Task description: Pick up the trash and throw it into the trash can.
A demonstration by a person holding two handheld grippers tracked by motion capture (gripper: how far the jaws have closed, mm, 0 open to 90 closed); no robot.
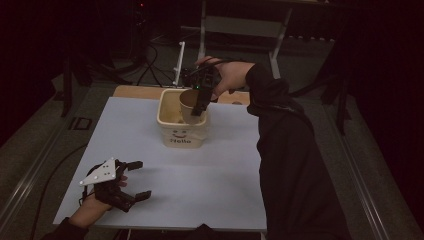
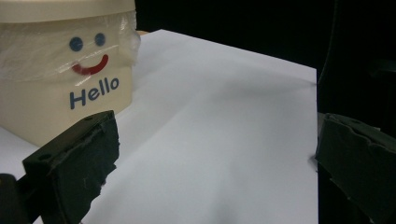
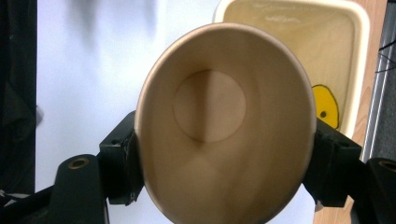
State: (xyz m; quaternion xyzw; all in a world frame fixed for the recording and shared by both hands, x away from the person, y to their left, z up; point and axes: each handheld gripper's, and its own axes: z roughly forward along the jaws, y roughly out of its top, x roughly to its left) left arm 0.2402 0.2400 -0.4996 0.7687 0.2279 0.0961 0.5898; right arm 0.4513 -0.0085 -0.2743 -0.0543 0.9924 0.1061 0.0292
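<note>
A cream bin [image 1: 181,135] with a smiley face and "Hello" printed on its front stands at the back middle of the white table [image 1: 150,165]. My right gripper [image 1: 199,107] is shut on a tan paper cup [image 1: 189,106], held tilted over the bin's opening. In the right gripper view the empty cup [image 3: 224,126] is squeezed between both jaws, its mouth facing the camera, with the bin [image 3: 359,56] behind it. My left gripper [image 1: 134,180] rests open near the table's front left corner, nothing between its jaws. The left gripper view has the bin [image 2: 65,79] ahead at the left.
A yellow shape [image 3: 325,105] lies inside the bin at its bottom. A wooden surface [image 1: 135,91] shows behind the white table. Metal frame legs [image 1: 202,30] and cables [image 1: 150,65] stand on the dark floor beyond.
</note>
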